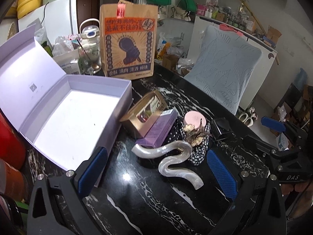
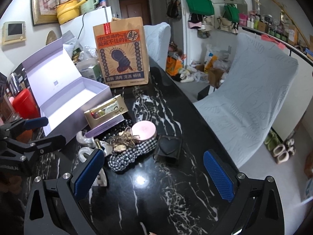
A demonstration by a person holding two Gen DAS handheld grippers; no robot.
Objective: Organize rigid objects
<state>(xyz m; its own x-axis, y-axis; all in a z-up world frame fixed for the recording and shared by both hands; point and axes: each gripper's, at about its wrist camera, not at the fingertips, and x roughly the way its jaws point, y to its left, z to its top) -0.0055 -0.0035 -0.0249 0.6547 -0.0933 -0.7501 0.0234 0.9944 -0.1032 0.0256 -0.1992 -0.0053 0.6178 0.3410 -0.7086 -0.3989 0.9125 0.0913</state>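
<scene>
An open lilac box with its lid up sits at the left of the black marble table; it also shows in the right wrist view. Beside it lie a gold Dove box, a purple carton, a pink round tin, a gold hair claw, a checked scrunchie, a black heart-embossed case and a wavy pearly hair clip. My left gripper is open and empty, with the wavy clip lying between its fingers. My right gripper is open and empty, just short of the scrunchie and the heart case.
A printed brown paper bag stands at the back of the table with a glass jug and clutter to its left. Red canisters stand left of the box. Blue-covered chairs flank the table's right edge.
</scene>
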